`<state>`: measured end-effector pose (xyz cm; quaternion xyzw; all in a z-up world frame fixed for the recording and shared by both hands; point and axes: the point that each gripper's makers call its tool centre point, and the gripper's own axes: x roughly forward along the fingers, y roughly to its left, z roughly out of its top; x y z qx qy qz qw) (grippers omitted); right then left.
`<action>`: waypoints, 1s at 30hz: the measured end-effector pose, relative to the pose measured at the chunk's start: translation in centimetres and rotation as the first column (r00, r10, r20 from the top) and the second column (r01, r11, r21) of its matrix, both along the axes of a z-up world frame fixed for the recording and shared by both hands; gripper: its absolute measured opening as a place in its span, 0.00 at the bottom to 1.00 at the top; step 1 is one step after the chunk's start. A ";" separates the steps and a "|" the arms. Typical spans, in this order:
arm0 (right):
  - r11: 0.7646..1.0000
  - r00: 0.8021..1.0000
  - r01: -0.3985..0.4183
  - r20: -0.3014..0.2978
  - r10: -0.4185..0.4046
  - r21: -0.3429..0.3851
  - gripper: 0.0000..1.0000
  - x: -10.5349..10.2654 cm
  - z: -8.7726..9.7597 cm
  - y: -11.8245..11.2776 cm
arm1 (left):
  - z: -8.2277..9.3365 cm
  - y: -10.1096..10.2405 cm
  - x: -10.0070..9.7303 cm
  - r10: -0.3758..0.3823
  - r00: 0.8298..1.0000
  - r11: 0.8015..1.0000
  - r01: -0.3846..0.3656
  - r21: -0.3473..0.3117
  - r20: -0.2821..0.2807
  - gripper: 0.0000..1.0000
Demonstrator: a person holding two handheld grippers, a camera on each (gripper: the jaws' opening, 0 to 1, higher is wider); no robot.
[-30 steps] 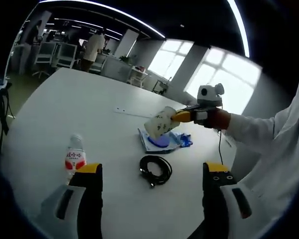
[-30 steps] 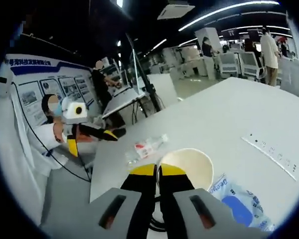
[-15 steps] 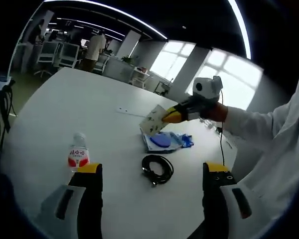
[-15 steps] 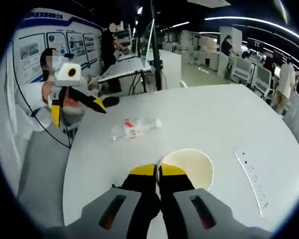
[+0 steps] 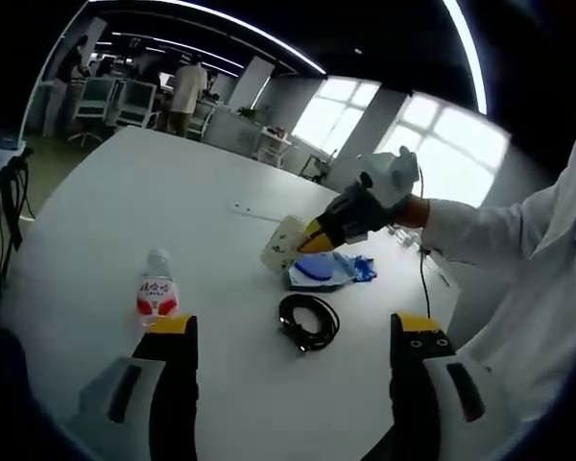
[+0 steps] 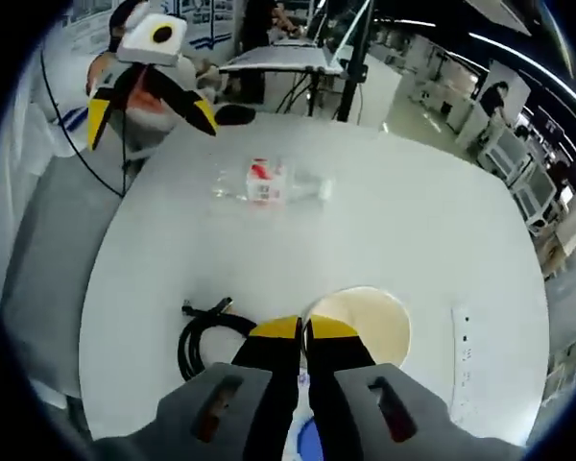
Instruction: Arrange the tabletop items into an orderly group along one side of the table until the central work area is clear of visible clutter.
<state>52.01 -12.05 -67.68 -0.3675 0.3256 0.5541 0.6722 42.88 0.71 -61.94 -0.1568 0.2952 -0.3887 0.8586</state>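
Cup [image 6: 360,327] pinched at rim in our right hand-held gripper [image 6: 304,331], hanging over table [image 6: 394,230]; left hand-held gripper [image 5: 293,327] gapes wide (bottle [image 5: 155,293] lies nearest it).

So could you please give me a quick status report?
Right gripper shut on paper cup, above table. Left gripper open, empty. Water bottle, black cable, blue packet lie central.

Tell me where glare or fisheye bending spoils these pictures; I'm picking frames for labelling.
Left gripper view: the windows behind the right gripper blow out to white, the paper cup stays readable, and the table edge bows strongly. Right gripper view: even light, no glare on the cup; the water bottle looks small and soft, and the table rim curves.
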 end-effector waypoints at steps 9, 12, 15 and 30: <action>0.995 0.998 -0.064 0.002 0.064 -0.076 0.00 0.1 -1.9 0.2 | -0.4 0.1 0.0 0.007 1.000 1.000 -0.007 -0.003 -0.010 0.84; 0.992 0.997 -0.077 0.002 0.077 -0.097 0.00 0.1 -2.5 0.2 | -0.5 0.0 0.1 0.007 1.000 1.000 -0.007 -0.006 -0.012 0.84; 0.992 0.996 -0.084 -0.003 0.085 -0.098 0.00 0.1 -2.7 0.4 | -0.6 0.0 0.1 0.004 1.000 1.000 -0.004 -0.004 -0.015 0.84; 0.992 0.997 -0.082 -0.018 0.081 -0.094 0.00 0.1 -3.4 0.6 | -1.1 0.4 0.2 0.012 1.000 1.000 -0.012 -0.006 -0.027 0.84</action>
